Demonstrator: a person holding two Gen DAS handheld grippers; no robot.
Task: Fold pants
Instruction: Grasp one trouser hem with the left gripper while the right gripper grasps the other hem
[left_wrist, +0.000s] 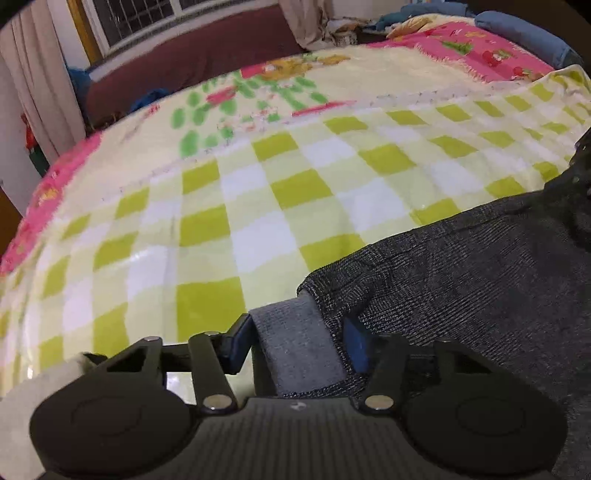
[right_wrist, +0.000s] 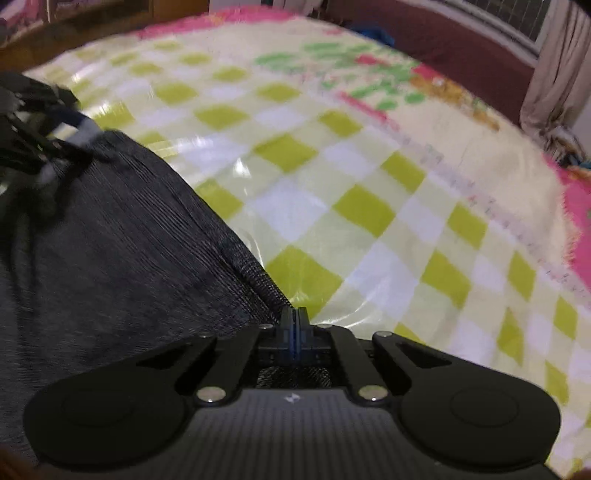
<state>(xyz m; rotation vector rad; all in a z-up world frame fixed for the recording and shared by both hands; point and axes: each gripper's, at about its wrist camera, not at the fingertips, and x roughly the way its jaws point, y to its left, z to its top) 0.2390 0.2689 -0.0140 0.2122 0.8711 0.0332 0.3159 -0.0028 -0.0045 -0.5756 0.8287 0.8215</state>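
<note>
Dark grey pants (left_wrist: 461, 280) lie on a bed under a green-and-white checked blanket (left_wrist: 229, 206).
The left gripper (left_wrist: 299, 339) has its jaws around a folded corner of the pants, lighter lining showing. The right gripper (right_wrist: 294, 325) has its jaws closed together at the pants' edge; whether cloth is pinched cannot be told. Behind stand a maroon headboard (left_wrist: 192, 55), a barred window (left_wrist: 133, 18) and pale curtains (left_wrist: 40, 85).
</note>
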